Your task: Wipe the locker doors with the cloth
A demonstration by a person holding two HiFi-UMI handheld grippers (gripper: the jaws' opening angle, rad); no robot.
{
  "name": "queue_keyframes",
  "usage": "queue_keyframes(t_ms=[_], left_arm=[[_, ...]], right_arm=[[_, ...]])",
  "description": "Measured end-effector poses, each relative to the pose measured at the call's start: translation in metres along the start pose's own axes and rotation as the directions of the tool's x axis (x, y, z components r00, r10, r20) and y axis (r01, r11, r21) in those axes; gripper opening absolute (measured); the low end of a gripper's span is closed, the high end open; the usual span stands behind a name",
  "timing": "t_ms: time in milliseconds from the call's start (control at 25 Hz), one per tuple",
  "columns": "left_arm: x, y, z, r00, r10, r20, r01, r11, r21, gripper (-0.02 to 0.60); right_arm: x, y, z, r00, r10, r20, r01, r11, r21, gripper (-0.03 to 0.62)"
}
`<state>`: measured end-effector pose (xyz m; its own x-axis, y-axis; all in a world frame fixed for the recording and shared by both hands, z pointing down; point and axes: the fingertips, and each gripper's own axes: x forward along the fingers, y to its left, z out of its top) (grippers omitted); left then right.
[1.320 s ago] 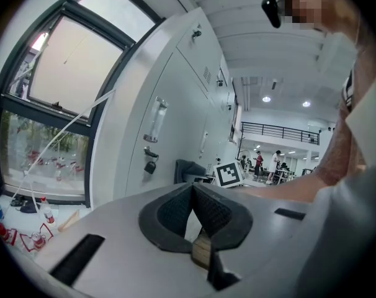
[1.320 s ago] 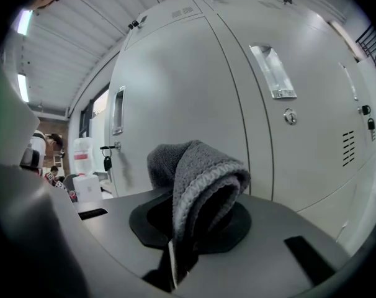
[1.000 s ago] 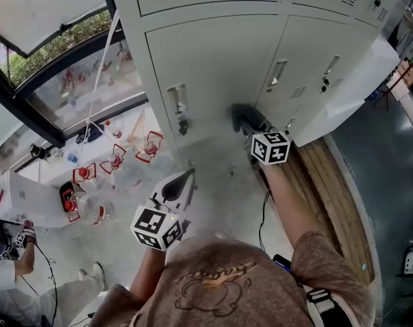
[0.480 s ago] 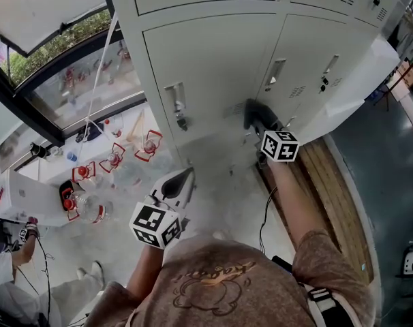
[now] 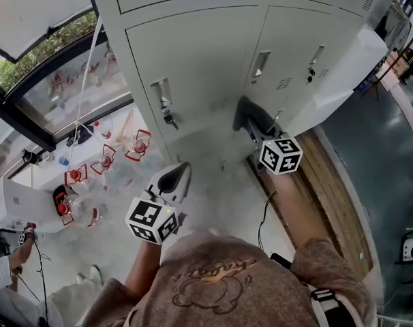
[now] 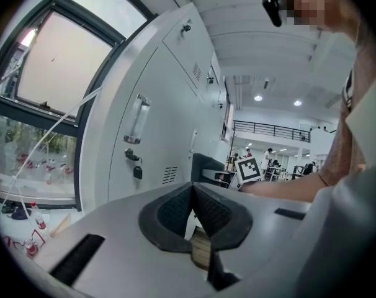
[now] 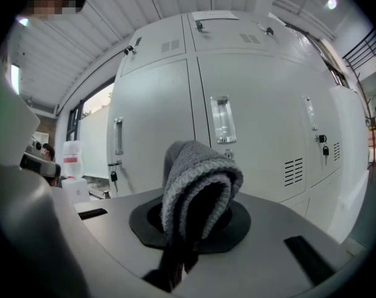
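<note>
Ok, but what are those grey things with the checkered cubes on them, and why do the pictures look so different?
There is no robot: a person holds a grabbing tool, a claw, in each hand, and the patterned cubes are part of the claws. The head view comes from a camera on the person's head, looking down. The other two come from cameras riding on each claw. The right claw is squeezed shut on a folded grey cloth, pointed at the white locker doors. The left claw is shut with nothing in it, held back from the lockers.
</note>
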<state>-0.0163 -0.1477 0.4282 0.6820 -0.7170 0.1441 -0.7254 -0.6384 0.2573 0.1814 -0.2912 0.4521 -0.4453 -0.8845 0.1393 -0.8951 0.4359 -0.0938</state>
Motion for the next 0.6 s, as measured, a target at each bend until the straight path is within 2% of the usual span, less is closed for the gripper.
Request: queue_keyframes(t_ms=[320,600], left_arm=[[0.001,-0.002,0.004,0.999,-0.013,0.039,0.012,1.000,0.001,0.002],[-0.003,0.004,0.009,0.998,0.016,0.067,-0.015,1.000,-0.009,0.002]], right_arm=[[-0.048,0.043,0.033,0.997,0.030,0.067,-0.029,0.999,-0.018,0.035],[-0.081,0.089,0.017,0.997,0.078,0.025,-0.078,0.997,-0.027,0.037]])
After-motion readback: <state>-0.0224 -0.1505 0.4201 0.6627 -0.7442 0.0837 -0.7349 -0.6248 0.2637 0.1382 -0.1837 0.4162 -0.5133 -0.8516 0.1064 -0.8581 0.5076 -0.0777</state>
